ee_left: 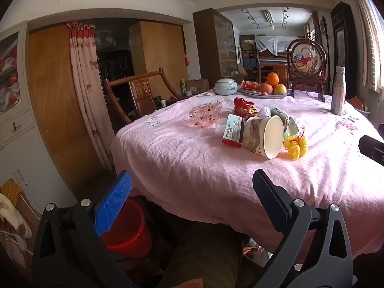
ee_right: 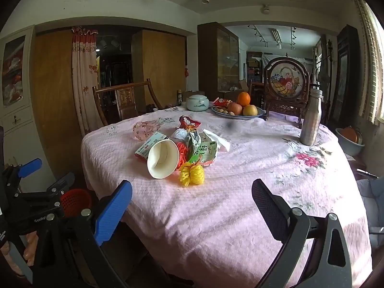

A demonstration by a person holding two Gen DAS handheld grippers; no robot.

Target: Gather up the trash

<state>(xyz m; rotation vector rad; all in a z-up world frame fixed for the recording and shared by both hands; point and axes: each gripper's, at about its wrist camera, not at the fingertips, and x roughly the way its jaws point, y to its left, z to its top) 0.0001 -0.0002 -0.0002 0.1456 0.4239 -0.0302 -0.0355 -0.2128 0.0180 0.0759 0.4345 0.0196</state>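
Observation:
A pile of trash lies mid-table on the pink cloth: a tipped paper cup (ee_left: 265, 136) (ee_right: 163, 159), a red-and-white medicine box (ee_left: 233, 131) (ee_right: 148, 147), a yellow mesh ball (ee_left: 296, 145) (ee_right: 191, 174), a red snack wrapper (ee_left: 243, 106) (ee_right: 188, 123), a green packet (ee_right: 204, 152) and a crumpled tissue (ee_right: 217, 140). A red mesh bin (ee_left: 128, 230) (ee_right: 75, 201) stands on the floor left of the table. My left gripper (ee_left: 192, 192) is open and empty above the table's near edge. My right gripper (ee_right: 192, 199) is open and empty over the near cloth.
A pink glass dish (ee_left: 206, 115) lies left of the pile. A fruit plate (ee_left: 266, 91), a ceramic jar (ee_left: 225, 86), a steel bottle (ee_left: 338, 91) and a framed embroidery stand (ee_left: 306, 64) sit at the far side. A wooden chair (ee_left: 139, 93) stands at the left.

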